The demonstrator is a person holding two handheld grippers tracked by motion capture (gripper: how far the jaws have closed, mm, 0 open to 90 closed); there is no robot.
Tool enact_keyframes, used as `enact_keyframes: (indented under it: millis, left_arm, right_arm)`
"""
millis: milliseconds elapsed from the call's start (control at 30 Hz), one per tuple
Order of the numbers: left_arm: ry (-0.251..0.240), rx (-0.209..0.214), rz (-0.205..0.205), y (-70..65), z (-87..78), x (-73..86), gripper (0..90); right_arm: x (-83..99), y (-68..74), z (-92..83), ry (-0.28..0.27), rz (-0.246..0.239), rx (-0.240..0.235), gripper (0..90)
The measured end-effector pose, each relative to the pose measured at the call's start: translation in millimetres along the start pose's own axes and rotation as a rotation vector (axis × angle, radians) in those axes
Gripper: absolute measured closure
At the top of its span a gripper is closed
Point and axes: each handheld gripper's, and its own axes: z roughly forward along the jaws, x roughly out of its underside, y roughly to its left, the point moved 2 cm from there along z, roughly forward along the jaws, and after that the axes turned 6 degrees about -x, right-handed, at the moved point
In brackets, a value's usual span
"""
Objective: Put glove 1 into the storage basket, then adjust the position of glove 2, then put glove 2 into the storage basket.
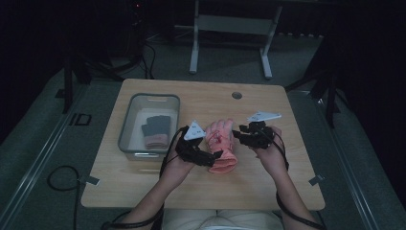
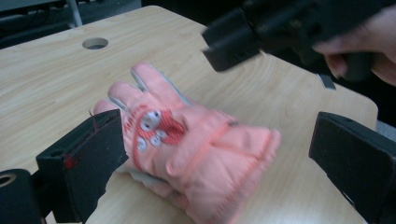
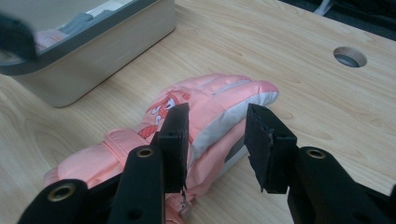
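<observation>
A pink glove (image 1: 221,146) lies flat on the desk (image 1: 143,189) near its middle, a little toward the person's edge, its fingers pointing at the far edge and its cuff toward the person. The left gripper (image 1: 210,157) sits at the cuff end with its jaws spread wide — in the left gripper view the glove (image 2: 187,144) lies between them, one jaw close beside its finger side, the other well clear of the cuff. The right gripper (image 1: 239,135) hangs at the fingertip end; in the right gripper view its jaws stand narrowly apart, straddling the edge of the glove (image 3: 205,112) — whether the pads touch it I cannot tell. Toward the desk's left edge stands a grey bin (image 1: 125,129) holding a dark and pink glove (image 1: 156,129).
</observation>
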Motion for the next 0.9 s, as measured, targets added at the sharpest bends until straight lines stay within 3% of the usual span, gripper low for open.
enact_keyframes:
  millis: [167, 300, 533, 633, 667, 767, 800, 900]
  left_arm:
    - [0.039, -0.035, -0.032, 12.1, 20.8, -8.0, 3.6]
    - [0.06, -0.037, -0.024, 14.9, 27.7, -7.2, 3.7]
    - [0.069, -0.012, -0.059, 19.7, 32.5, -8.2, 4.5]
    - [0.062, -0.073, -0.047, 17.1, 33.7, -9.0, 7.2]
    - [0.063, -0.084, -0.066, 18.1, 34.1, -9.0, 9.1]
    - [0.073, -0.083, -0.072, 18.5, 34.9, -9.2, 9.7]
    - [0.1, -0.135, -0.083, 22.2, 38.0, -9.9, 11.7]
    - [0.135, -0.154, -0.111, 26.1, 42.9, -9.6, 14.2]
  right_arm:
    - [-0.8, -1.4, 0.4, 0.0, -0.003, 0.0, 60.9]
    - [0.3, -1.6, 2.1, 0.001, 0.0, 0.004, 61.0]
    - [3.7, -0.6, 9.0, 0.011, -0.001, 0.004, 60.9]
    - [4.6, 0.4, 13.0, 0.009, -0.001, 0.0, 60.9]
    - [4.6, 0.6, 14.6, 0.007, -0.004, 0.003, 60.9]
    - [4.6, 1.0, 16.3, 0.006, -0.006, 0.007, 60.9]
    - [3.1, 2.2, 19.2, -0.002, -0.006, 0.006, 61.3]
    - [-1.5, 4.7, 21.6, -0.007, -0.018, 0.002, 61.6]
